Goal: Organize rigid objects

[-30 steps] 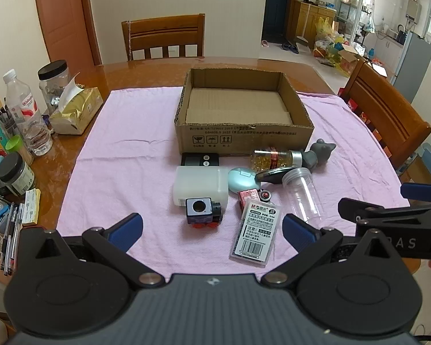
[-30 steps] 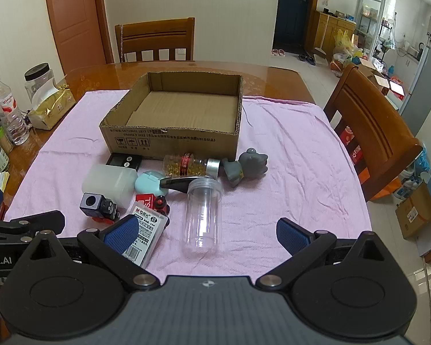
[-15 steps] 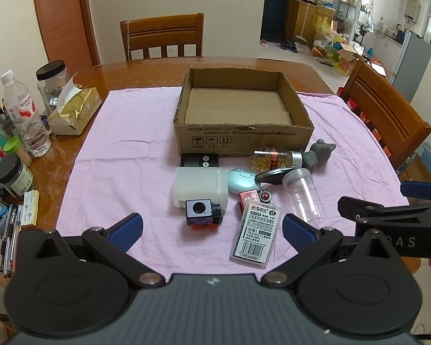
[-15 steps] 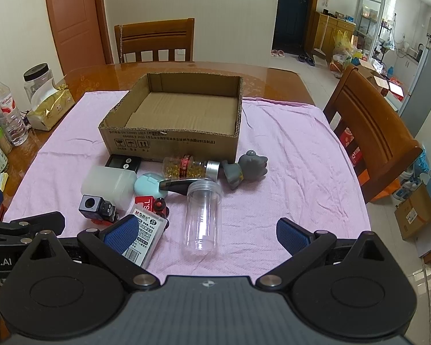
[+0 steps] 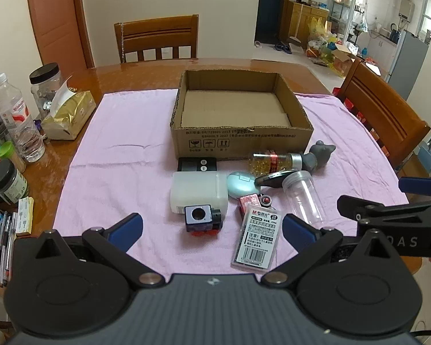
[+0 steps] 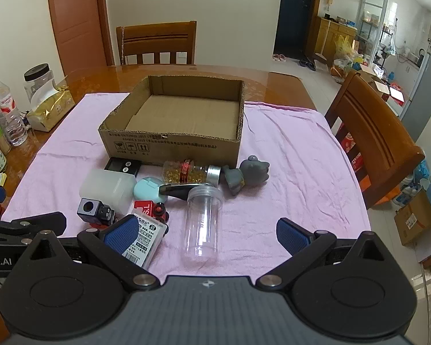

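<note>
The clear jar (image 6: 203,221) lay on its side straight ahead of the right gripper (image 6: 207,234), between the lines of its two fingers, long axis running away from them with the open mouth at the far end. That put the right gripper nearer to it than the left gripper (image 5: 212,227), from which the jar sat ahead and off to the right. Both grippers stood wide open and held nothing. Ahead of the left fingers lay one card pack (image 5: 255,238), one toy train (image 5: 202,219) and one white box (image 5: 198,191); beyond those, one teal case (image 5: 240,184), one pill bottle (image 5: 274,161), one grey figure (image 5: 319,155) and one black device (image 5: 196,164). Farthest off stood one empty carton (image 5: 238,141), likely the goal.
</note>
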A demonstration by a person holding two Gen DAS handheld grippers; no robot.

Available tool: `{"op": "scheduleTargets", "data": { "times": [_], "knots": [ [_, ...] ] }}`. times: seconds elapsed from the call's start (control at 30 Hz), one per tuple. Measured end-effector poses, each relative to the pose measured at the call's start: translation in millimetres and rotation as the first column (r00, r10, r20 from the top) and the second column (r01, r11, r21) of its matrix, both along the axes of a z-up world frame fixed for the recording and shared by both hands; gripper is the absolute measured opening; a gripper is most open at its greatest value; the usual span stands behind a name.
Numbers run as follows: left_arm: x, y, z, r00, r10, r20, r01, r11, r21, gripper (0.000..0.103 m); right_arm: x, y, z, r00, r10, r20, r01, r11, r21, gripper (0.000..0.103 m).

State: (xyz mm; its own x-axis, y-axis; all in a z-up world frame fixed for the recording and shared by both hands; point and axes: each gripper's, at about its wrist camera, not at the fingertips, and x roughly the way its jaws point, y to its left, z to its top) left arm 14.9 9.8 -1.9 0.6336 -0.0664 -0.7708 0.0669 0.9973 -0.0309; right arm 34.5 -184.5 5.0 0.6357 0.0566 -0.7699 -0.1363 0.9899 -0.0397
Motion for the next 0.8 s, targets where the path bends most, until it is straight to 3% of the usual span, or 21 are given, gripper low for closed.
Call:
{"op": "scheduleTargets", "data": {
  "times": [0.4,0.8],
  "knots": [
    [11.0,7.3,-22.4,0.999,-0.035,-0.002,0.035,0.999,0.004,0.102,5.6,2.7,-20.4,0.999,0.046,0.005,-0.046,0.999,0.006,0.103],
    [44.1,22.5,-71.9,0.995,-0.001,-0.097,0.004,0.999,0.032,0.102,8.6,-3.2,-55.8,0.996,0.049,-0.074,-0.050,0.999,-0.004,0.103]
  ]
}}
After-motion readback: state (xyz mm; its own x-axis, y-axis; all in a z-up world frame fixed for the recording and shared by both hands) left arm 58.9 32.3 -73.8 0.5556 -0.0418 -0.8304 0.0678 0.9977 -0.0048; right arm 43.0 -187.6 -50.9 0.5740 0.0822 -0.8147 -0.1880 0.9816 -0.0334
